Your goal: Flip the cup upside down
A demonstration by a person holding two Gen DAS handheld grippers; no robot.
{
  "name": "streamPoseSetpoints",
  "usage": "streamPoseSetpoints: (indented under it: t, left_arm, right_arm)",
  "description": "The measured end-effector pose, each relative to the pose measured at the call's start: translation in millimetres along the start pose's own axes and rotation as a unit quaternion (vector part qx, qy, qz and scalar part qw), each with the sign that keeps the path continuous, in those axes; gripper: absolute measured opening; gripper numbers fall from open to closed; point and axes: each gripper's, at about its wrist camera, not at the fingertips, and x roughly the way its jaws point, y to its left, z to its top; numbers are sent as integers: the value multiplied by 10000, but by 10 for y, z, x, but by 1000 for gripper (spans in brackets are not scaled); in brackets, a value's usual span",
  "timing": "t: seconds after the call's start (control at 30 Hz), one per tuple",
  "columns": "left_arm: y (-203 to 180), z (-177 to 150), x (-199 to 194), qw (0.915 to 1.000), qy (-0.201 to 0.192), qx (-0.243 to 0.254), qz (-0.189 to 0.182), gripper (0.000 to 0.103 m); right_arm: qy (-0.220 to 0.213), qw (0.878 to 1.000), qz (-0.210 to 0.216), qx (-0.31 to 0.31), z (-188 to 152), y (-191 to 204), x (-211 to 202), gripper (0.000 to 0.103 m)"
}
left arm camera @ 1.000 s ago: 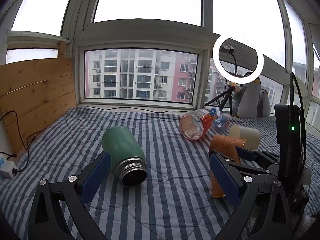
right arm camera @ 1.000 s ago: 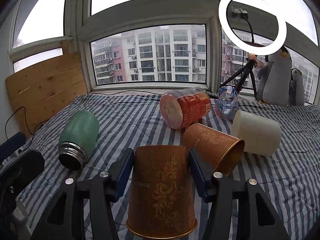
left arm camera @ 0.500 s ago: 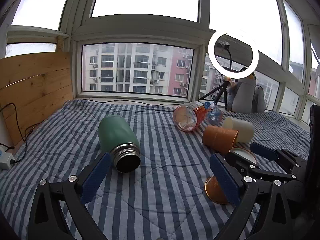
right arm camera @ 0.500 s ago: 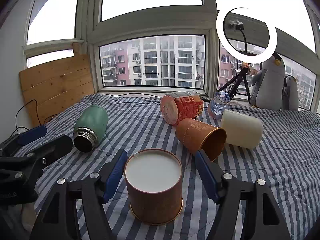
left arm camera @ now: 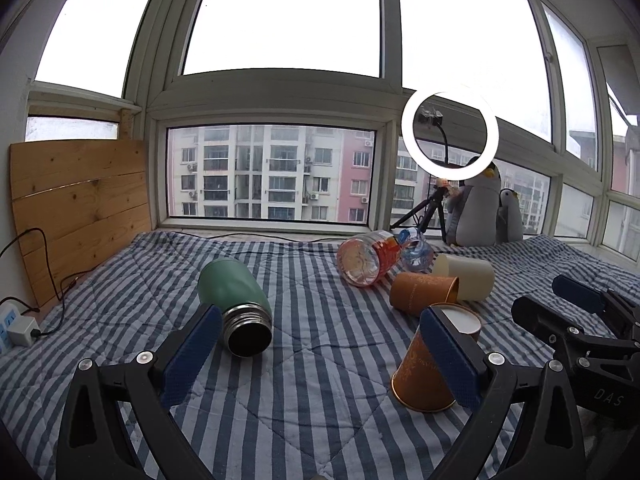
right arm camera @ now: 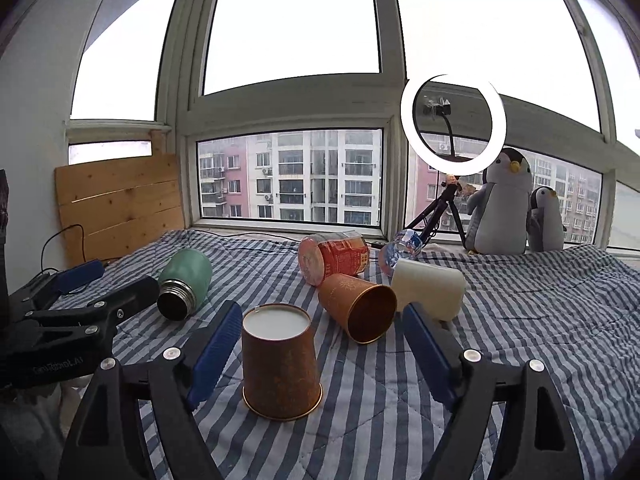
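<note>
A brown patterned paper cup stands upside down on the striped blanket, white base up. My right gripper is open, its blue pads wide apart on either side of the cup and touching nothing. The same cup shows in the left wrist view, partly behind the right finger of my left gripper, which is open and empty. A second brown cup lies on its side behind it.
A green steel flask lies on its side at the left. A cream cup, a red-labelled jar and a plastic bottle lie behind. A ring light and plush penguins stand by the window. A wooden board leans at the left.
The right gripper turned the brown cup upside down, set it on the blanket, opened wide and drew back from it. The left gripper stayed open and shifted slightly.
</note>
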Motion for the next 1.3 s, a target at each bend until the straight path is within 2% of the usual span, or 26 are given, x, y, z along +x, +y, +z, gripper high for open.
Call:
streamPoseSetpoints:
  t: [0.17,0.27,0.47,0.7,0.83,1.3]
  left_arm:
    - [-75,-57,24,9999,-17,78,-68,101]
    - [-92,-55,-8,9998,-143,74,69,101]
    - [-141,-15,-189,9957,-823,123,401,101]
    - [-253,-66,-385,9894,-1291,362,565,103]
    - [-296,-81,-421,9882,-1328,473,595,103]
    - [-238,-84,-424,9897,-1255,338,603,103]
  right_arm:
    - [-402,9987,-196,228,-41,-202,-192,81]
    - [-482,9978,-297,342,-30,-297,-237,81]
    - [-635,9960,-540,308,-61,-366,-304,81]
    - [-724,9951,-672,41,-133,-260,-304,81]
    - [-866,9933,-766,-61,-147,-220,-358,86]
    - [-892,9931,-755,55,-149,-287,-371,89]
